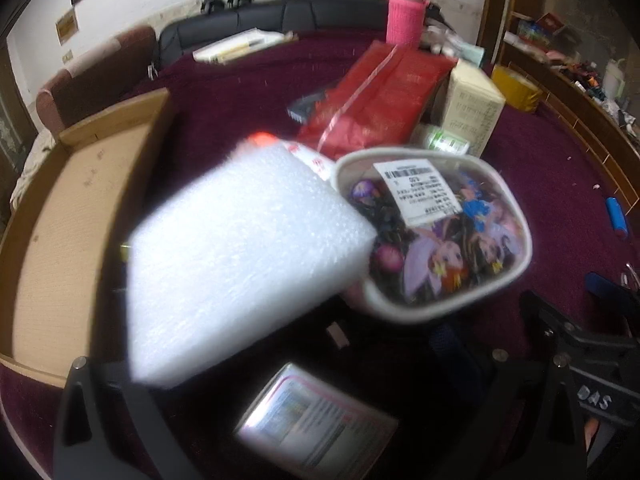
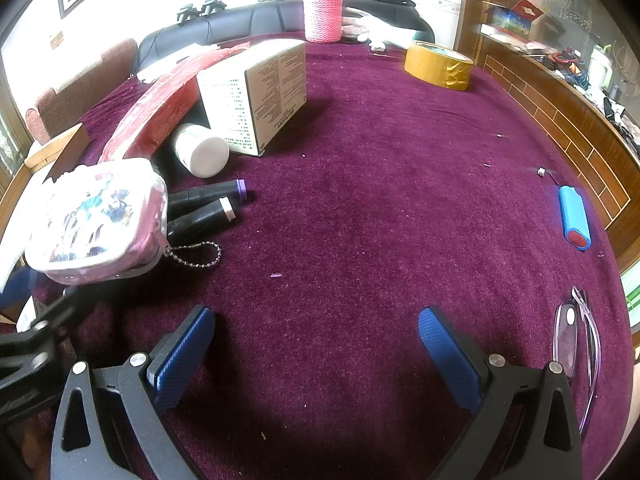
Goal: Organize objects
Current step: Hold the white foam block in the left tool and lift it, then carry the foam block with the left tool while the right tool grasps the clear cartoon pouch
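The left wrist view was filled by a white foam block, thick, rectangular and finely bubbled, blurred and tilted close to the lens. It hid the fingertips of the left gripper, so I could not tell whether that gripper was closed or open, or if it held the block. Just beside the block lay a rounded pouch with a pale fabric edge, a clear plastic face with cartoon figures and a white barcode label. A shallow wooden tray with a rough board bottom stood at the left on the dark red, short-piled cloth. Behind the pouch were a glossy red packet and a cream cardboard box. In the right wrist view, the right gripper stood wide apart above bare cloth with nothing between its blue ribbed pads. Near the pouch lay two black tubes, a white round bottle on its side and a bead chain. Well apart were a yellow tape roll, a pink knitted bottle, a blue cylinder and clear glasses.
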Available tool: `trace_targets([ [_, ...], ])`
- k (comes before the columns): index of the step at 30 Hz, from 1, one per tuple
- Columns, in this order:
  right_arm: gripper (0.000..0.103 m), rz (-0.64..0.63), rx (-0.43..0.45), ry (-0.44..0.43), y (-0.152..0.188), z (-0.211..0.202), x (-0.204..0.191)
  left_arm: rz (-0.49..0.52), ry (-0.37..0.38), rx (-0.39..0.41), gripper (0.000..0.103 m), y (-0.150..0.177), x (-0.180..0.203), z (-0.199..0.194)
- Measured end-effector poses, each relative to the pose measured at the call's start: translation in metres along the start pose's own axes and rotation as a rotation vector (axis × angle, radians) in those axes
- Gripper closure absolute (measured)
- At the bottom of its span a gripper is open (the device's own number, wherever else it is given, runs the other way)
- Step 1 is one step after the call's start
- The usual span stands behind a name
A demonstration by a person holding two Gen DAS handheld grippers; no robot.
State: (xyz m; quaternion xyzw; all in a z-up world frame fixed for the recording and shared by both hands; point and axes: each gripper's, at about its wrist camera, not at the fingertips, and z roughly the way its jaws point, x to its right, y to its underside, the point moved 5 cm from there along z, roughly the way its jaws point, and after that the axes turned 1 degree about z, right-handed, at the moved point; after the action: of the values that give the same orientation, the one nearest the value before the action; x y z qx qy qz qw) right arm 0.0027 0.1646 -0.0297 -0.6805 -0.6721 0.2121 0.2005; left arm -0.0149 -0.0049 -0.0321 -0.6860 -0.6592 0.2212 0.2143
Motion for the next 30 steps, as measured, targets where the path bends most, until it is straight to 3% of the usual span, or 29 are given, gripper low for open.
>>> trace_targets([
  [8,0.000,0.000,0.000,-0.002,-0.003,0.001,0.001,0.114,0.034,0.162,0.000,0.001,-0.008,-0.036],
  [15,0.000,-0.031,-0.016,-0.074,0.001,-0.010,0.007,0.001,0.242,0.187,0.000,-0.003,-0.047,-0.041],
  [20,0.000,-0.071,0.091,-0.106,-0.004,-0.048,-0.001,0.000,0.282,0.210,0.000,0.002,-0.051,-0.047],
  [24,0.000,-0.134,0.135,-0.178,-0.003,-0.070,-0.025,0.002,0.337,0.241,0.000,0.003,-0.051,-0.053],
  [27,0.000,-0.175,0.156,-0.197,0.000,-0.077,-0.038,-0.029,0.331,0.244,0.000,0.001,-0.056,-0.054],
  [30,0.000,-0.191,0.160,-0.228,-0.001,-0.077,-0.048,0.001,0.249,0.255,0.000,-0.006,-0.062,-0.057],
])
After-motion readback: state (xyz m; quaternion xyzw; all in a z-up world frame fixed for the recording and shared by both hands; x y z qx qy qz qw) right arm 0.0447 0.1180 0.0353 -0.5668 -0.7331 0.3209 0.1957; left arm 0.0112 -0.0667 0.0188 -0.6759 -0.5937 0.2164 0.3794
